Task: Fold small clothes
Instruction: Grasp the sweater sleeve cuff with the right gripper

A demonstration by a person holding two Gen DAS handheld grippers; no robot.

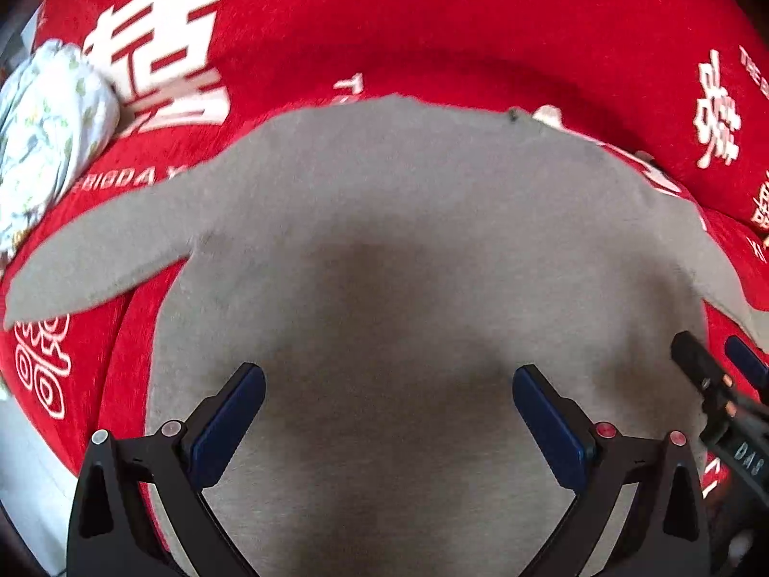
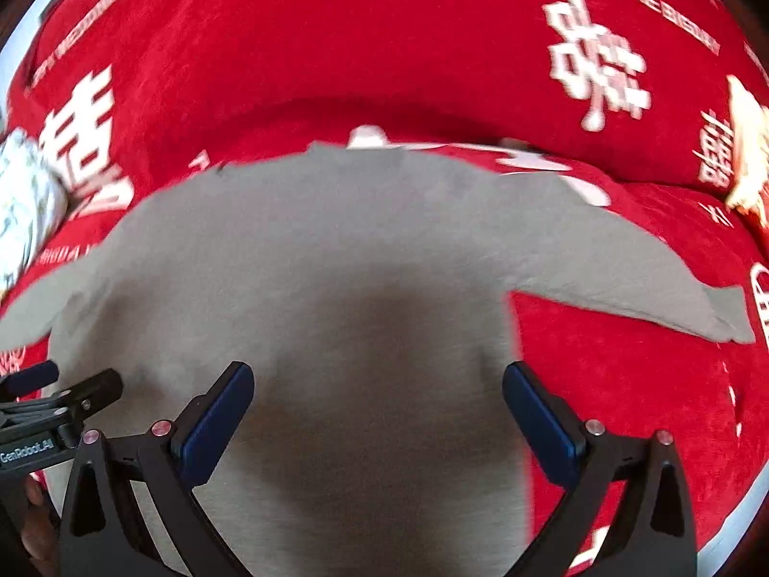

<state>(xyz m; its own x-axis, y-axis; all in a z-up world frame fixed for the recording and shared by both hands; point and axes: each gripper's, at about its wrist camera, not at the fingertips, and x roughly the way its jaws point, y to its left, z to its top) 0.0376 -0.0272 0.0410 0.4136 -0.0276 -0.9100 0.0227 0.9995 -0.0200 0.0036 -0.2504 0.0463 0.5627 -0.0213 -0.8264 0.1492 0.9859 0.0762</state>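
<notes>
A soft grey shirt (image 1: 408, 250) lies flat in the middle of the frame on a fuzzy red cover (image 1: 432, 24) — sleeves spread out. The left gripper (image 1: 388, 420) and right gripper (image 2: 378, 416) hang over it, fingers wide apart, holding nothing.

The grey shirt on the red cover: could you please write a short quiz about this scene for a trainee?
1. True or false: the grey shirt lies spread flat with both sleeves out to the sides.
2. Multiple choice: the left gripper is (a) open above the shirt, (b) shut on a sleeve, (c) out of view.
3. Fill in: the white floral cloth lies on the red cover to the ____ of the shirt in both views.

Key
1. True.
2. (a); the right gripper is open too.
3. Left.
</notes>
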